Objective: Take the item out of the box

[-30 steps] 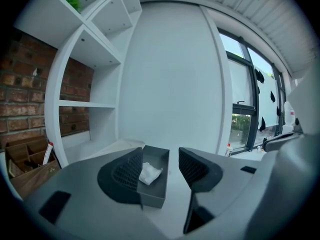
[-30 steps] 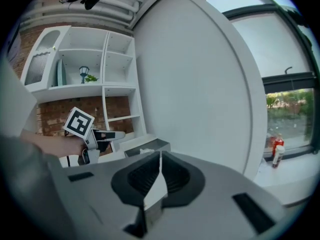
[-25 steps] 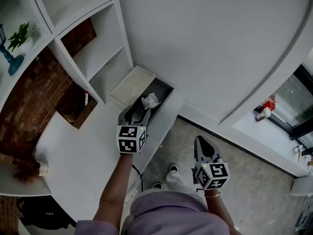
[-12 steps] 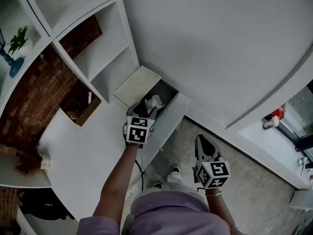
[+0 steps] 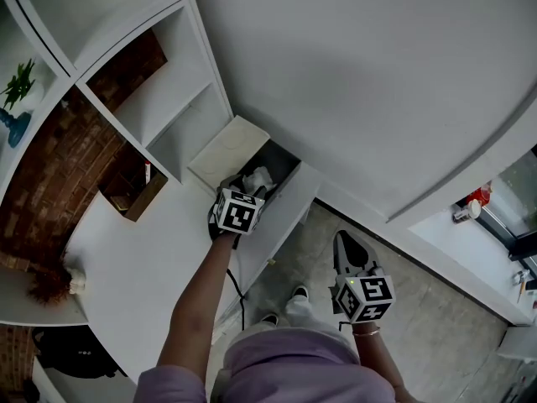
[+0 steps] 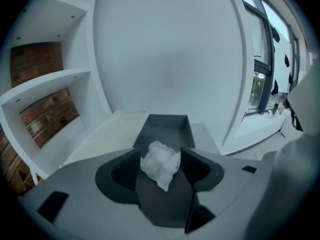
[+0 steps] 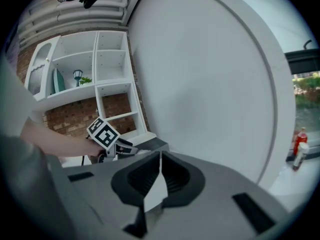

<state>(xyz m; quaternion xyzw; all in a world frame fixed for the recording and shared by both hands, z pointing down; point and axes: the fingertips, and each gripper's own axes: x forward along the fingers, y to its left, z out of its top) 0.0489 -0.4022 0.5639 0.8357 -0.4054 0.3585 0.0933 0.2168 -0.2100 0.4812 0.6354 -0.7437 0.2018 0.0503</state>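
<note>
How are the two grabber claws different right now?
The left gripper's jaws stand apart and have just been opening, with the crumpled white wad between them. The right gripper's jaws are closed together on nothing. The left gripper points into the dark grey open box, while the right gripper hangs above the tiled floor. Both are grey two-jaw tools.

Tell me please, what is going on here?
A person works with a handheld gripper in each hand. The left gripper reaches down into the open dark box on the white counter. Its jaws have just been opening and now stand apart around the crumpled white item, not yet gripping it. The right gripper is shut, empty, and held aside.
</note>
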